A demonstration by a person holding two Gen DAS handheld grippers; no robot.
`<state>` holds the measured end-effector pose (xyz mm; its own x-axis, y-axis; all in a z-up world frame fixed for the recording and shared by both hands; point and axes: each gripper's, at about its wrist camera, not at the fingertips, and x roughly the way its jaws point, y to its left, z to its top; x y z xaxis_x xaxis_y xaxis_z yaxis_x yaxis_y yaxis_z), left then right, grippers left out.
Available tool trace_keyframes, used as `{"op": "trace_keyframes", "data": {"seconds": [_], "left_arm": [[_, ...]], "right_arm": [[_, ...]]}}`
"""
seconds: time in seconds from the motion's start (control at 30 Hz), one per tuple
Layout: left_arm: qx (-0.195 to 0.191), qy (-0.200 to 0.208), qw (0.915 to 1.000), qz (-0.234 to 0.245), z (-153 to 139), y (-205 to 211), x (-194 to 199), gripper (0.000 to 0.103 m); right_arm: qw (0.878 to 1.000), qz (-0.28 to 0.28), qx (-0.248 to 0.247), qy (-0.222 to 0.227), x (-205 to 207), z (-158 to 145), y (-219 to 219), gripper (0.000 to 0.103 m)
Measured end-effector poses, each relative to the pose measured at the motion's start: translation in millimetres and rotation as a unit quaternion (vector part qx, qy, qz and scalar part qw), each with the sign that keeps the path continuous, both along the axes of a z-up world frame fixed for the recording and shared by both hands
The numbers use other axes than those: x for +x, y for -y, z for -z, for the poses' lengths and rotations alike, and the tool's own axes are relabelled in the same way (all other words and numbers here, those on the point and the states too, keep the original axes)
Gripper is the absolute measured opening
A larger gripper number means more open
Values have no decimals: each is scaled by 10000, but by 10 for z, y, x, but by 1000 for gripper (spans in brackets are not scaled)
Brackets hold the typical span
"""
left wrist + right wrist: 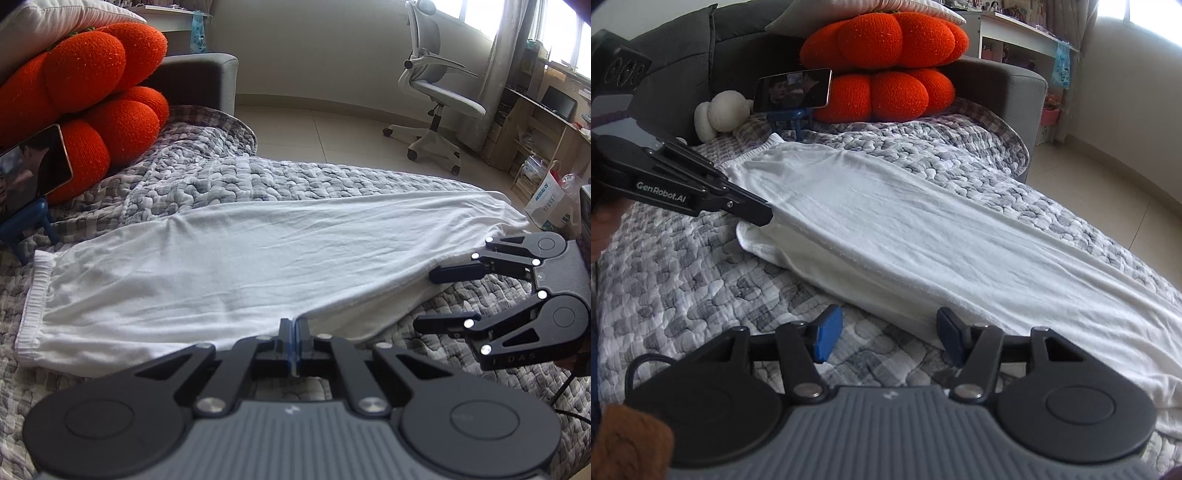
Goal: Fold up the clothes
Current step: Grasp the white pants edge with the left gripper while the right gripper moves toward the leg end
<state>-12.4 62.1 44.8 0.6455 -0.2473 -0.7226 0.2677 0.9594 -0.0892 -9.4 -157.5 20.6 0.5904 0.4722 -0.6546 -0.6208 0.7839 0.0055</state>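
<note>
A grey-and-white quilted cover (701,280) lies over a dark grey sofa (1015,88), and on it rests a long white garment (905,229), folded lengthwise into a narrow strip. In the right wrist view its long axis runs from the ribbed waistband end (753,157) at far left, near the cushions, to the wider end at near right; in the left wrist view the same axis runs left to right, with the waistband (35,295) at the left. Two orange pumpkin-shaped cushions (886,66) are stacked at the far end of the sofa, with a phone (792,90) propped on a small blue stand (788,120) just in front of them, showing a video. A grey office chair (436,85) stands on the tiled floor beyond. The left gripper (294,332) points downward at a slant, its jaws fully closed on the near edge of the garment, which rises slightly at the pinch; in the right wrist view it (764,216) enters from the left and meets the cloth at the folded edge. The right gripper (882,339) also slants downward, its jaws standing partly open and holding nothing, its right finger (951,336) just beside the garment's near edge; whether it touches cannot be told. In the left wrist view it (428,299) sits at the right, near the garment's wide end.
</note>
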Motion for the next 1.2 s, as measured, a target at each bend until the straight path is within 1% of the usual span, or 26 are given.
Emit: {"op": "trace_keyframes", "data": {"seconds": [0.03, 0.07, 0.2, 0.37, 0.63, 0.83, 0.93, 1.0, 1.07, 1.1, 1.2], "left_arm": [[9, 7, 10000, 7, -1, 0, -4, 1], [14, 7, 10000, 10, -1, -4, -7, 1], [63, -37, 9999, 79, 26, -14, -34, 1], [240, -100, 9993, 257, 97, 39, -117, 2], [259, -75, 9989, 372, 77, -29, -298, 5], [209, 58, 9986, 483, 16, -69, -400, 5], [116, 113, 9984, 547, 6, -62, -378, 5], [112, 158, 9980, 594, 5, -14, -329, 5], [14, 212, 9977, 637, 0, 20, -281, 6], [-71, 228, 9976, 648, 1, 26, -255, 8], [-248, 101, 9982, 538, 80, 8, -156, 9]], "right_arm": [[10000, -15, 21, -64, 23, 4, 2, 61], [9997, -48, -8, -236, 52, 38, 0, 61], [9988, -146, 0, -475, 34, 29, 48, 61], [9988, -189, -189, -410, -75, 24, 39, 61], [9993, 52, 209, -320, -148, 44, 116, 61], [9987, -118, 415, -264, -242, -1, 34, 60], [9982, -130, 555, -183, -273, -51, 28, 60], [9982, -69, 547, -232, -229, -35, 33, 60], [9972, 45, 711, -216, -211, -53, 76, 60], [9965, 102, 808, -201, -204, -67, 100, 60], [9926, 397, 1134, -153, -161, -104, 208, 60]]}}
